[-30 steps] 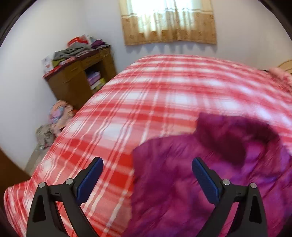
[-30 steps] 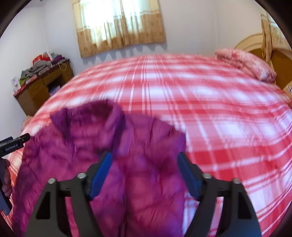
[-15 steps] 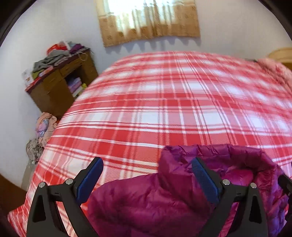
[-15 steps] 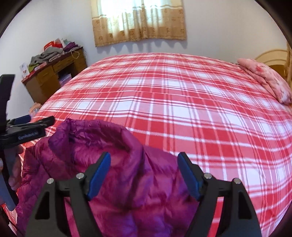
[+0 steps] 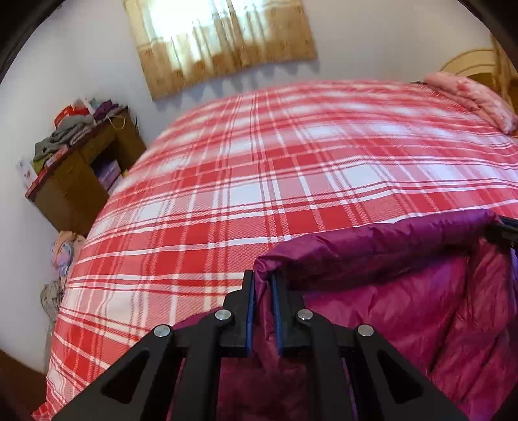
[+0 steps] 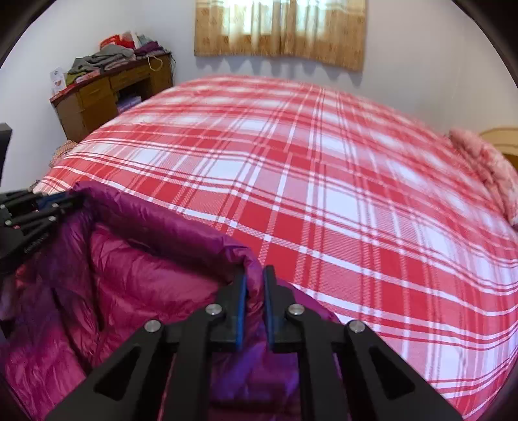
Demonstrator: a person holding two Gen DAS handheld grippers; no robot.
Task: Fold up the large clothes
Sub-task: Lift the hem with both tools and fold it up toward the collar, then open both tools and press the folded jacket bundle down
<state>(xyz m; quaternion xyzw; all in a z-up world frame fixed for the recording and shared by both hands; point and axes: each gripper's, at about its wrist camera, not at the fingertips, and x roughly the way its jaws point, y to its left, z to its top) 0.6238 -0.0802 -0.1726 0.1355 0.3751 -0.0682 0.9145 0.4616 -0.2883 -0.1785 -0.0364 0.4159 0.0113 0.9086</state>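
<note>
Currently both grippers pinch the purple puffer jacket [image 5: 388, 291] at its collar. Left gripper [image 5: 263, 285] jaws closed on the collar's left end, right gripper [image 6: 254, 278] jaws closed on the right end. Collar stretched between them, pink lining facing the cameras. Jacket sits at the near edge of the bed [image 5: 259, 168] with the red plaid cover. Cluttered wooden desk [image 6: 106, 90] far left, pink pillow [image 6: 485, 168] far right.

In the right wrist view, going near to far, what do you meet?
right gripper shut on the purple jacket → plaid bedspread → curtained window on the far wall
</note>
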